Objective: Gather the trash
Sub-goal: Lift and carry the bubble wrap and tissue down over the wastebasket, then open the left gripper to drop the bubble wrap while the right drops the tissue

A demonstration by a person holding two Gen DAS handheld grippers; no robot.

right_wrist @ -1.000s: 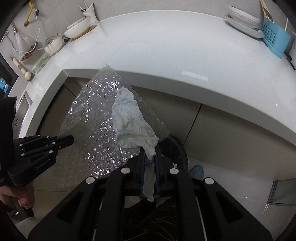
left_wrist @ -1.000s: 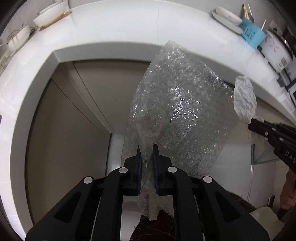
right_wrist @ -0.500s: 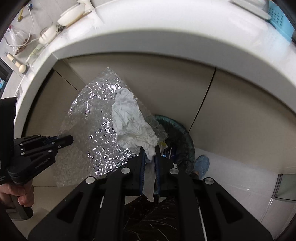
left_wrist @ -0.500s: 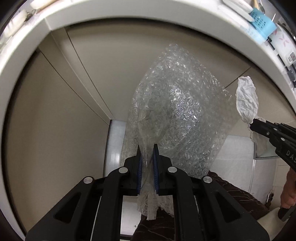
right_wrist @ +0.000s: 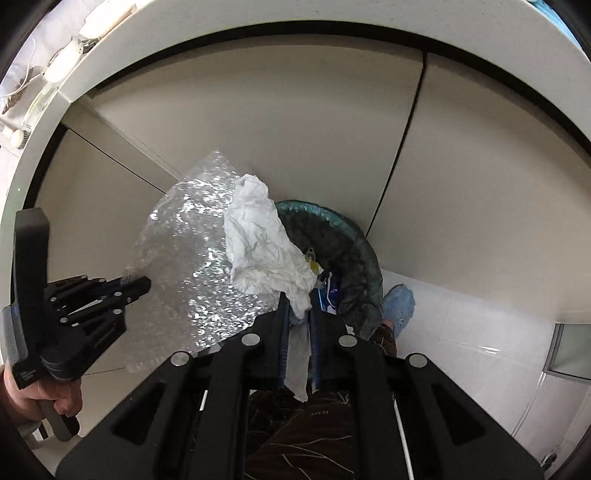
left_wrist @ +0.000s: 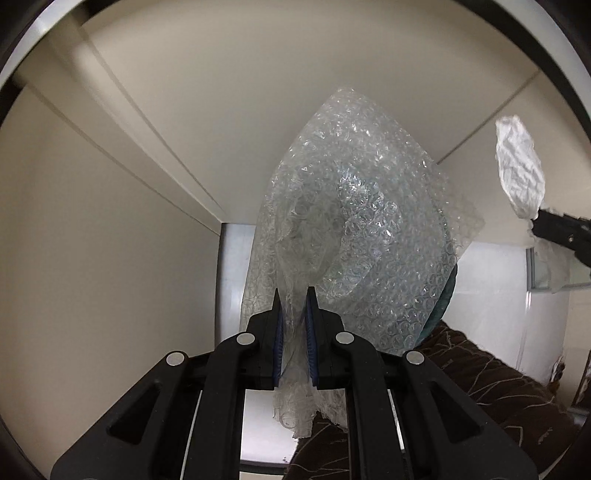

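Note:
My left gripper [left_wrist: 293,295] is shut on a sheet of clear bubble wrap [left_wrist: 354,229], which stands up in front of the beige cabinet fronts. It also shows in the right wrist view [right_wrist: 188,251], held by the left gripper [right_wrist: 142,284]. My right gripper [right_wrist: 297,299] is shut on a crumpled white paper towel [right_wrist: 262,243], just above and left of a bin with a dark green liner [right_wrist: 347,251] that holds some trash. In the left wrist view the towel [left_wrist: 521,170] sits at the far right, and the bin rim [left_wrist: 445,299] peeks from behind the bubble wrap.
Beige cabinet doors [right_wrist: 332,140] stand under the white counter edge [right_wrist: 258,22]. The floor is white tile [right_wrist: 472,339]. A blue slipper [right_wrist: 399,306] lies right of the bin. My dark patterned clothing [left_wrist: 480,398] fills the lower part of both views.
Both grippers have dropped below the counter with their loads. The counter top has left view, and the bin has come into sight under the towel.

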